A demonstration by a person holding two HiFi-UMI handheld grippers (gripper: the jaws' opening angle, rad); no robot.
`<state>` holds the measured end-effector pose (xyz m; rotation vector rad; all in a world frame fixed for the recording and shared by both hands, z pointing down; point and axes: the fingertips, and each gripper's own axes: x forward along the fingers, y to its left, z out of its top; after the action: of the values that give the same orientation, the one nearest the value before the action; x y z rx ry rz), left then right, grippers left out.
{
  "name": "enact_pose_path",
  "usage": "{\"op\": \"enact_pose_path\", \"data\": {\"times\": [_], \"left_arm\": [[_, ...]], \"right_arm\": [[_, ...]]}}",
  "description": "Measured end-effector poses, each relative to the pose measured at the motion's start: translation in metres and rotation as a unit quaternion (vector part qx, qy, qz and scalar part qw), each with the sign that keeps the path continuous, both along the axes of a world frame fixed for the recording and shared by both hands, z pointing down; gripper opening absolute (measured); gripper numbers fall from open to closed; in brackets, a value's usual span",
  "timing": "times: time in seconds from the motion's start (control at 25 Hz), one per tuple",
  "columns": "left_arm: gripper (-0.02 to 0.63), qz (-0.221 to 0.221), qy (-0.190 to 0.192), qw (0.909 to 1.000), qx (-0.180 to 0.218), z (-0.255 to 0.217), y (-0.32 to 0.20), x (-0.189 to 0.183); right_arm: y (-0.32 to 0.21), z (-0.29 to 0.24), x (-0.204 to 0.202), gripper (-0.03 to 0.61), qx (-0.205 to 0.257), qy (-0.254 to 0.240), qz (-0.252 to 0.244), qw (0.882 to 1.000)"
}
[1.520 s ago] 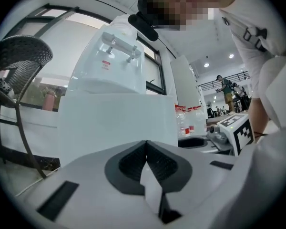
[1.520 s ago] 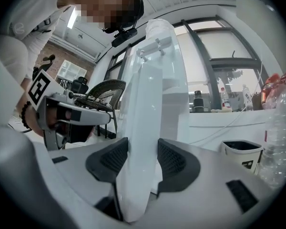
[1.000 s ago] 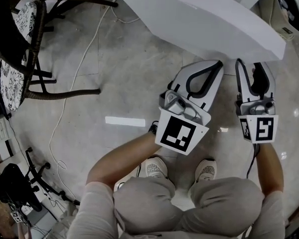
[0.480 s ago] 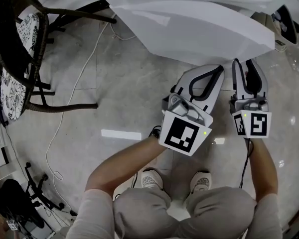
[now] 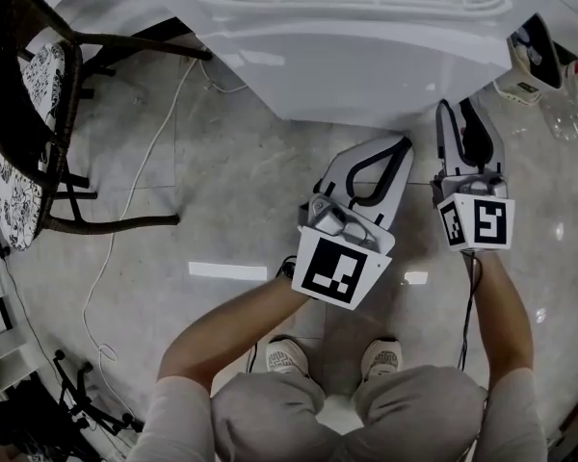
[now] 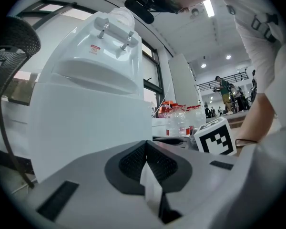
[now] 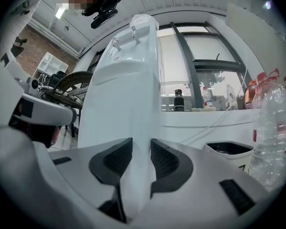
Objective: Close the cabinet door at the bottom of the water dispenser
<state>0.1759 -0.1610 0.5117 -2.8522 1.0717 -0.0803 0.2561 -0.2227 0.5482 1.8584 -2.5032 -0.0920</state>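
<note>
The white water dispenser (image 5: 366, 27) fills the top of the head view, its vented top showing. Its lower front panel (image 5: 366, 85), the cabinet door, runs straight across with no gap that I can see. My left gripper (image 5: 403, 142) is shut and empty, its tip close under that panel near the right end. In the left gripper view the shut left gripper (image 6: 145, 144) faces the dispenser's flat white front (image 6: 86, 128). My right gripper (image 5: 455, 106) is at the dispenser's right front corner with its jaws closing. The right gripper (image 7: 139, 144) still shows a gap, and only the dispenser's corner edge (image 7: 133, 104) is seen through it.
A wicker chair (image 5: 19, 114) stands at the left and a white cable (image 5: 140, 181) trails over the tiled floor. Clear plastic bottles (image 7: 271, 128) and a white container (image 5: 532, 56) stand right of the dispenser. The person's shoes (image 5: 284, 359) are below the grippers.
The white panel that slanted across the top now lies square against the dispenser. Both grippers have moved toward the dispenser, and the right jaws have narrowed.
</note>
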Motion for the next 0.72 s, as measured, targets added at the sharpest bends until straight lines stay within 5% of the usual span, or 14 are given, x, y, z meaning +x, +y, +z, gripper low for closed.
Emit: {"op": "enact_pose_path", "data": {"times": [0.72], "left_arm": [[0.008, -0.01, 0.003, 0.9999, 0.002, -0.004, -0.002, -0.009]], "right_arm": [[-0.03, -0.002, 0.007, 0.103, -0.001, 0.008, 0.025, 1.0]]}}
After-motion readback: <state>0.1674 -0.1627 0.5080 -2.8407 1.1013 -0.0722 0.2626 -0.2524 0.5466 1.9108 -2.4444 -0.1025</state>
